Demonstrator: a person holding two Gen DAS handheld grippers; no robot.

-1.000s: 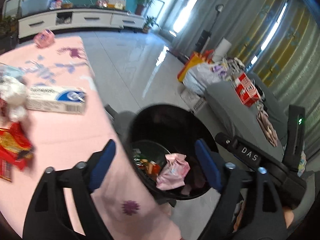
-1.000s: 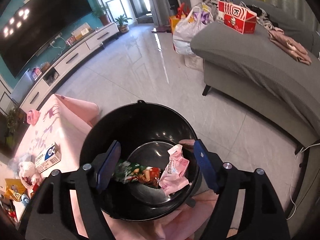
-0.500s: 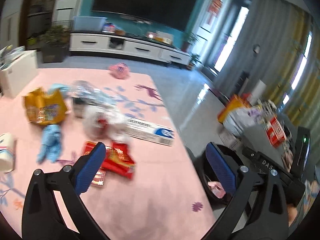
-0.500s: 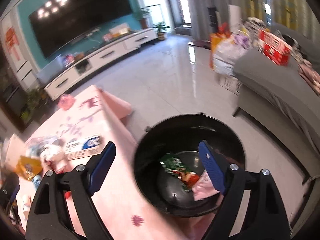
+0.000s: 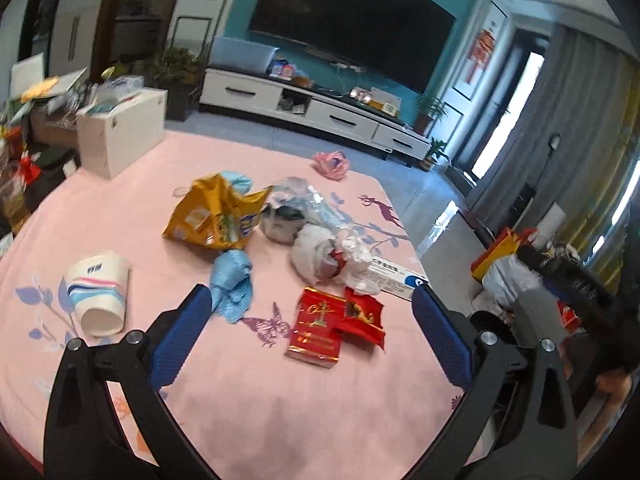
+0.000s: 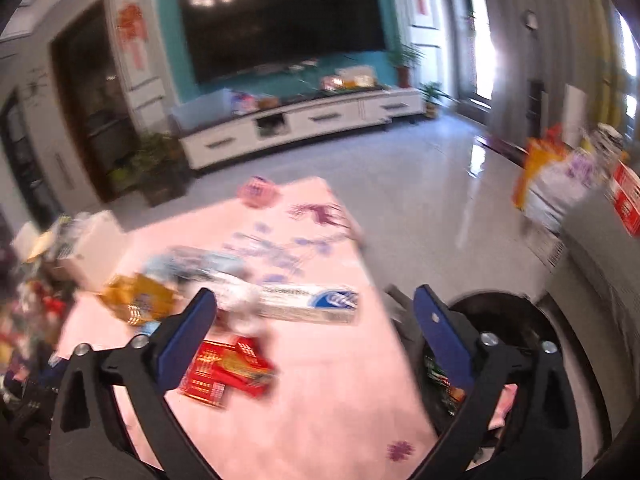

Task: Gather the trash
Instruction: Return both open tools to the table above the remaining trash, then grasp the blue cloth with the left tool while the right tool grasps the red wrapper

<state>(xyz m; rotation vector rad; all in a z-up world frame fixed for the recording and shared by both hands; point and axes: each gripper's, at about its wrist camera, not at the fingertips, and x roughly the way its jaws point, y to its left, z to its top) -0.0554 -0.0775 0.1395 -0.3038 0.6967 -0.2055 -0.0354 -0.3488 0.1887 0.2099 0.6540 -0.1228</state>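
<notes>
Trash lies scattered on the pink table — we hold both grippers, left and right, spread and empty above it, jaws just widened, ready to pick.

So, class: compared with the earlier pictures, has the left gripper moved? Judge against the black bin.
Yes. The left gripper, open and empty, has swung from above the black bin to over the pink table; the bin is now at its right.

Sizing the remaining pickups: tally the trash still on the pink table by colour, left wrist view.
Red: 2, red box, red wrapper
Blue: 2, blue glove, second blue wad
Yellow: 1, snack bag
Pink: 1, pink bag
White: 3, paper cup, toothpaste box, white wad
Clear: 1, plastic bag
Total: 10
</notes>
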